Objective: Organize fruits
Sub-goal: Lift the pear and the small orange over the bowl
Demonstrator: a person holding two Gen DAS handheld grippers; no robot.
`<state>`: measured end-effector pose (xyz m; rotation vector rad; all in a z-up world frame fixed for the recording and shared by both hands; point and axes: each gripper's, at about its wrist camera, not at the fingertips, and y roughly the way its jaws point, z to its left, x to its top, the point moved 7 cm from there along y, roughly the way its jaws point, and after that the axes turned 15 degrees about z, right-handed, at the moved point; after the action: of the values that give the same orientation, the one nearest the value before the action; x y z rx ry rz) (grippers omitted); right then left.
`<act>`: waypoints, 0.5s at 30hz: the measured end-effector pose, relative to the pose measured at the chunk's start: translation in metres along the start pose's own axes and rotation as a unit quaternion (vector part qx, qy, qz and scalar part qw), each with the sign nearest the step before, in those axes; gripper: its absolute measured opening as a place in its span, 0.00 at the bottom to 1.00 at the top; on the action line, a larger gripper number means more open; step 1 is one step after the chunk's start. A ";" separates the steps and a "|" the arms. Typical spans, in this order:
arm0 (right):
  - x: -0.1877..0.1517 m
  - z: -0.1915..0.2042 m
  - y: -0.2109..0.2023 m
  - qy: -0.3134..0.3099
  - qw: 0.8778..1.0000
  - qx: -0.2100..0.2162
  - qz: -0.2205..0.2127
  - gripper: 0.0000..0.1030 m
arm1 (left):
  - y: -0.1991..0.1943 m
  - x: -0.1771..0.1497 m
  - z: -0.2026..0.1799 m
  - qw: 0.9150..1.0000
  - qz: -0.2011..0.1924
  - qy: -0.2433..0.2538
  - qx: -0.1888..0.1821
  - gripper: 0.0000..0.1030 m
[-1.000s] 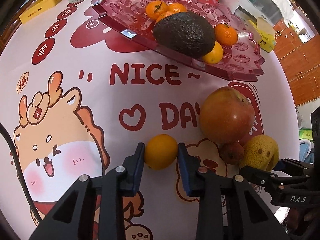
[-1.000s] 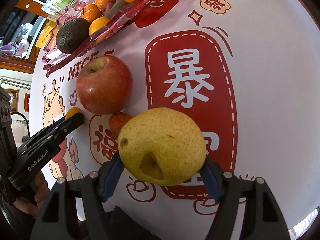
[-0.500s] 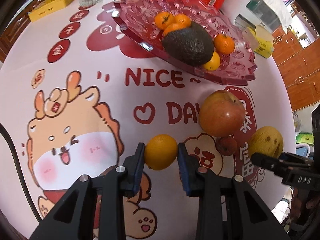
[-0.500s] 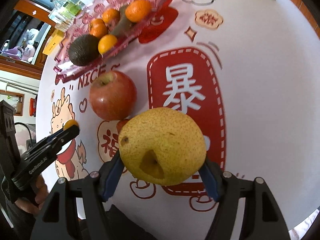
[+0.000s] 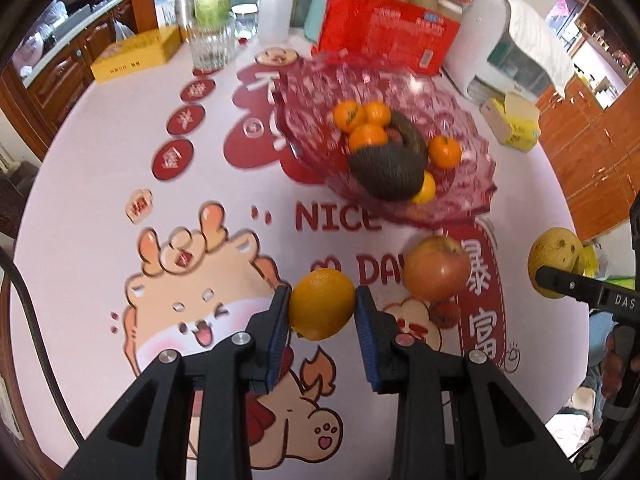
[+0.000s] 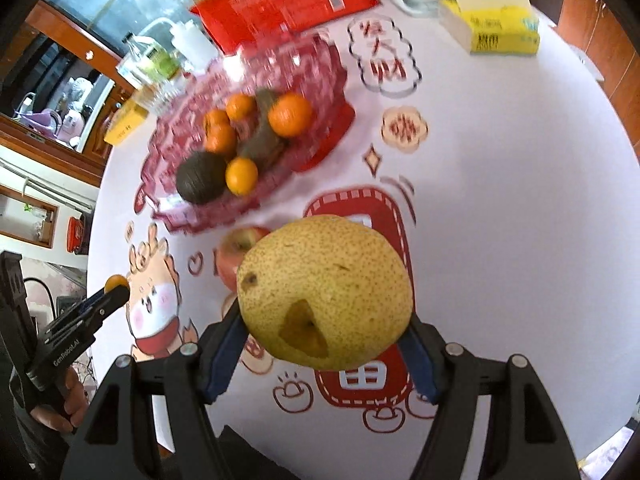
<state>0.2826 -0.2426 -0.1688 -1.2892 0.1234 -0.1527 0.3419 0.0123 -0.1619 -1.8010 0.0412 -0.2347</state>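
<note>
A red carton (image 5: 384, 36), yellow box (image 5: 136, 54) and glass tumbler (image 5: 211, 46) stand on the printed tablecloth (image 5: 100, 220)

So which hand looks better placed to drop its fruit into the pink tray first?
Probably the left. Its gripper holds the orange facing the pink tray, and table lies open ahead. The right gripper holds the pear behind the apple.

The apple (image 5: 437, 271) sits on the table (image 5: 100, 240) just before the tray (image 5: 472, 168) holding the avocado (image 5: 386, 174).
</note>
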 end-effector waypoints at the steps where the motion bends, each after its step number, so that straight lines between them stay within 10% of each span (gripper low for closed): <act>1: 0.005 0.002 -0.006 -0.002 1.000 0.001 -0.007 0.69 | -0.004 0.002 0.001 1.000 -0.005 -0.001 0.001 0.30; 15: 0.086 0.030 -0.053 -0.031 0.997 0.005 -0.074 0.69 | -0.056 0.072 0.015 0.996 -0.082 0.014 0.030 0.30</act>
<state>0.3697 -0.2442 -0.1100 -1.2921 -0.0247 -0.2393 0.4100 0.0297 -0.1015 -1.7427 -0.0934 -0.3755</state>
